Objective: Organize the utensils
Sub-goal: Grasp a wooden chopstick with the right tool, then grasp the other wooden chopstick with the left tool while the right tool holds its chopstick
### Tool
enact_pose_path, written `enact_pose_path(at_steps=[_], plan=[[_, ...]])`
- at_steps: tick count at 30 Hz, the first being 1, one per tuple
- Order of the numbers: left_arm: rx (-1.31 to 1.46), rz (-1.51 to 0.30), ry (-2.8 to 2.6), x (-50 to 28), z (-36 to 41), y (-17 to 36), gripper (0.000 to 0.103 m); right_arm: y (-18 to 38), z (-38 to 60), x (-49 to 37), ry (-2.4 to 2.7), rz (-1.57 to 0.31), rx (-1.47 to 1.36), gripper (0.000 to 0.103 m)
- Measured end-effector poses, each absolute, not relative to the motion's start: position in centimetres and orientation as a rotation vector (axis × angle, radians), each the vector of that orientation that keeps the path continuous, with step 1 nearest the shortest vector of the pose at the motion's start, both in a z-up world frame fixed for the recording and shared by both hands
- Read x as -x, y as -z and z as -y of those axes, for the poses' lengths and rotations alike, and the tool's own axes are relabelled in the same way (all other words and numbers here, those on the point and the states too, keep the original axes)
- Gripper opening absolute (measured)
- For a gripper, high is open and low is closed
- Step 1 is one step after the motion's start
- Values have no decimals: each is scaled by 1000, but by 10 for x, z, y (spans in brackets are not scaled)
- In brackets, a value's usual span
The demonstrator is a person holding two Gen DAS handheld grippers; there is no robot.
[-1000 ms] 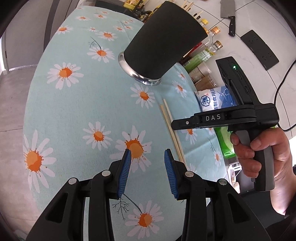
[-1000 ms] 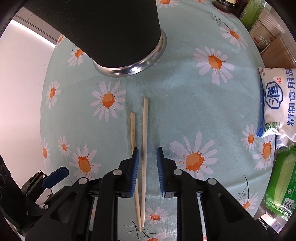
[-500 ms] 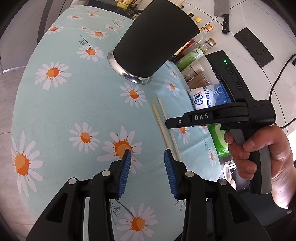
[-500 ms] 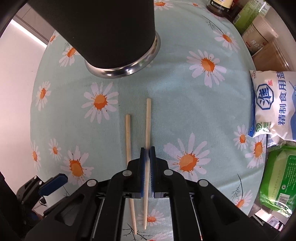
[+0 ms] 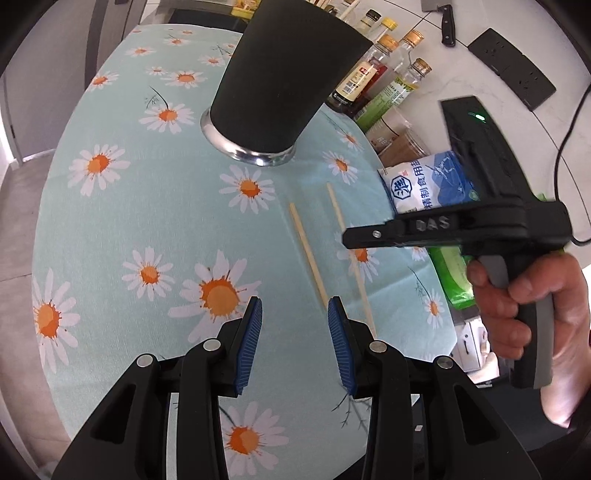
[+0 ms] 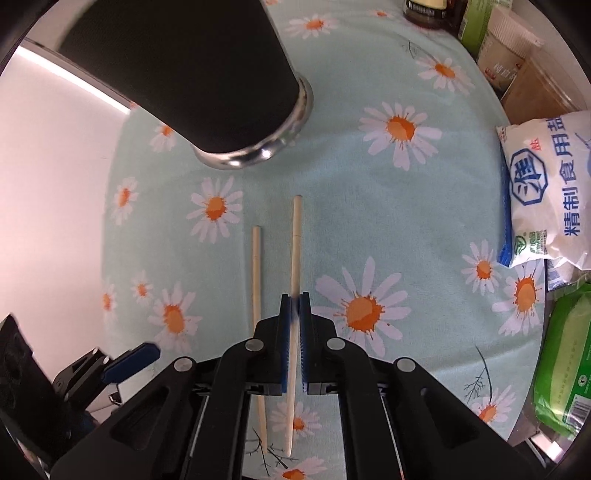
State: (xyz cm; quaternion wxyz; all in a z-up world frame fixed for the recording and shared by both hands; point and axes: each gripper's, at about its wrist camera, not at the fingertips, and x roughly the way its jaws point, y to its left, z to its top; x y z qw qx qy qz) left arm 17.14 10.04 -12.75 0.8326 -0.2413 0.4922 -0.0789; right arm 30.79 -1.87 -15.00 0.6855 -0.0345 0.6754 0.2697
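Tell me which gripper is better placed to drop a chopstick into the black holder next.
Right. The right gripper is shut on one chopstick, pointing toward the black holder. The left gripper is open, holding nothing.

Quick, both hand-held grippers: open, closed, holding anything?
Left hand-held gripper: open, holding nothing.
Right hand-held gripper: closed on one chopstick; the other chopstick lies on the tablecloth.

There were 2 chopsticks: 1 chopstick (image 6: 294, 254) toward 12 o'clock and 1 second chopstick (image 6: 256, 273) at 11 o'clock. 1 black holder (image 6: 192, 70) stood at 11 o'clock, 1 salt bag (image 6: 543, 192) at 2 o'clock, 1 green packet (image 6: 565, 354) at 4 o'clock. At 1 o'clock in the left view stood at least 4 bottles (image 5: 373, 70), plus 1 cleaver (image 5: 441, 16).
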Motion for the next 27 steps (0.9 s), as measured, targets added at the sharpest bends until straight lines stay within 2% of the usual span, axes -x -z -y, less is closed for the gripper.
enact_pose_path(at_steps=[16, 18, 27], plan=[[406, -1190, -42, -215, -44, 132, 33, 134, 86, -321, -811, -1474, -70, 5], [402, -1218, -61, -221, -38, 138, 27, 134, 96, -325, -823, -1476, -86, 5], [367, -1305, -160, -238, -31, 155, 16, 124, 114, -332, -891, -1449, -95, 5]])
